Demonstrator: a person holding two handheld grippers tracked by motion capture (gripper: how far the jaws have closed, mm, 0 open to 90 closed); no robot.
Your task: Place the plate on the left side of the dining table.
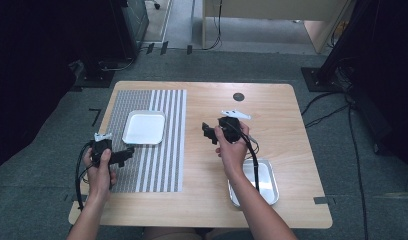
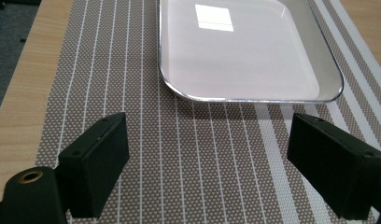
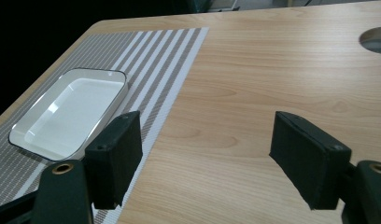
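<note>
High view: pale wooden table [image 1: 272, 150] with a grey-and-white striped woven placemat [image 1: 152, 165] on its left half, taken here as the landmark. Resting flat near the placemat's far middle, a white square enamel tray with a thin dark rim [image 1: 144, 127] — empty, nothing in it. Off the placemat to the right and nearer the person, over the table's near edge, a second shallow tray of shiny metal [image 1: 267, 182], partly hidden under the right forearm. Left gripper [image 1: 123, 156] hovering at the placemat's near-left edge, aimed toward the white tray; in the left gripper view [image 2: 216, 165] jaws spread wide, gripping nothing, the tray's near rim [image 2: 216, 99] just ahead between them — probably lined up so for a grasp on that rim. Right gripper [image 1: 208, 133] held above bare wood just right of the placemat, jaws pointing toward it; in the right gripper view [image 3: 207, 156] likewise wide apart and empty, white tray [image 3: 72, 112] off to the left on the stripes. Likely kept clear there, waiting — room left for the other hand's approach.
</note>
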